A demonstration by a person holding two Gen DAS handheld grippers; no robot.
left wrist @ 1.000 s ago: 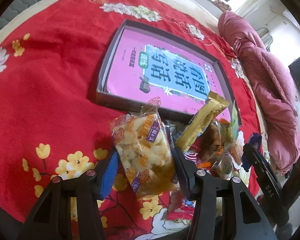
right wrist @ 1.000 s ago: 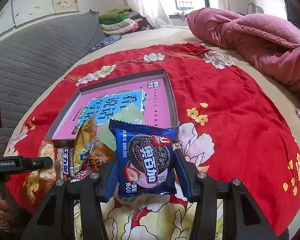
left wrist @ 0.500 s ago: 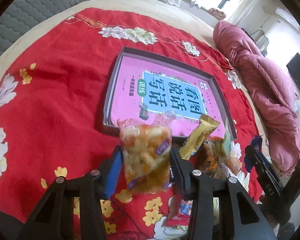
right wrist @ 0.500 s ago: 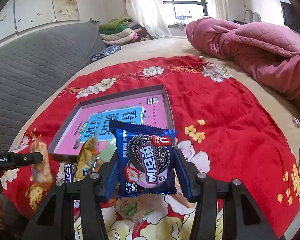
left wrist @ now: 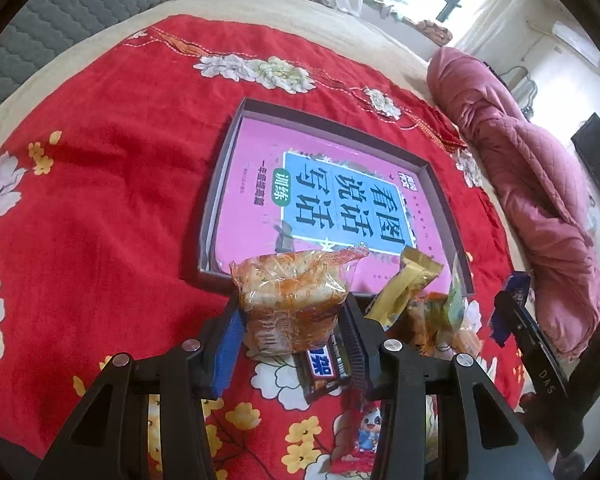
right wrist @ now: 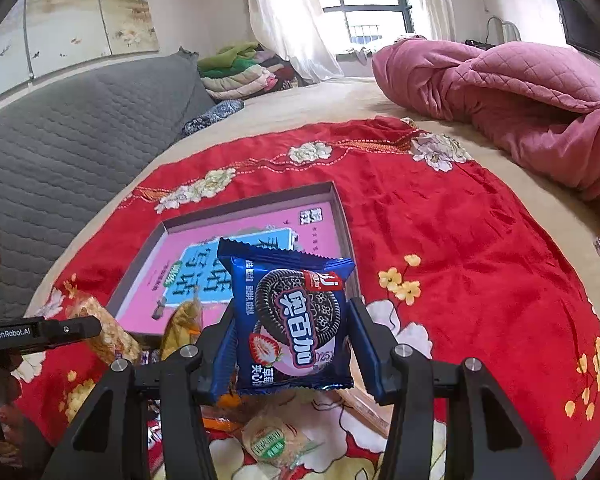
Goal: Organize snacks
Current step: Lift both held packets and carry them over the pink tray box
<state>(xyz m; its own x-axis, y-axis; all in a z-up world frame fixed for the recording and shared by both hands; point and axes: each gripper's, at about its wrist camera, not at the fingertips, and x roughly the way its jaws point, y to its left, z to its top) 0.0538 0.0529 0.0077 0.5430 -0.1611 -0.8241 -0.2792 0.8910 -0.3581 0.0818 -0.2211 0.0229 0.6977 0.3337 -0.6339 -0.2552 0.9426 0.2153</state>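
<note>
Gripping snack bag (left wrist: 290, 306), cookie pack (right wrist: 294, 322).

Bright daylight from window (right wrist: 366, 8), blown-out glare there; strong fisheye warping, dark vignette corners.

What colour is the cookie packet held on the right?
Dark blue, with a black sandwich cookie and a strawberry printed on it. The cookie packet shows best in the right wrist view.

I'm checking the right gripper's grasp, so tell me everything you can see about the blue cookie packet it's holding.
The blue cookie packet is a glossy, sealed plastic pillow pack with crimped, serrated ends. Its front shows a dark sandwich cookie, a strawberry and white Chinese lettering on a red band. It stands upright, face toward the camera, pinched at both side edges by the right gripper, lifted above the red floral cloth. Only the fingers touch it.
</note>
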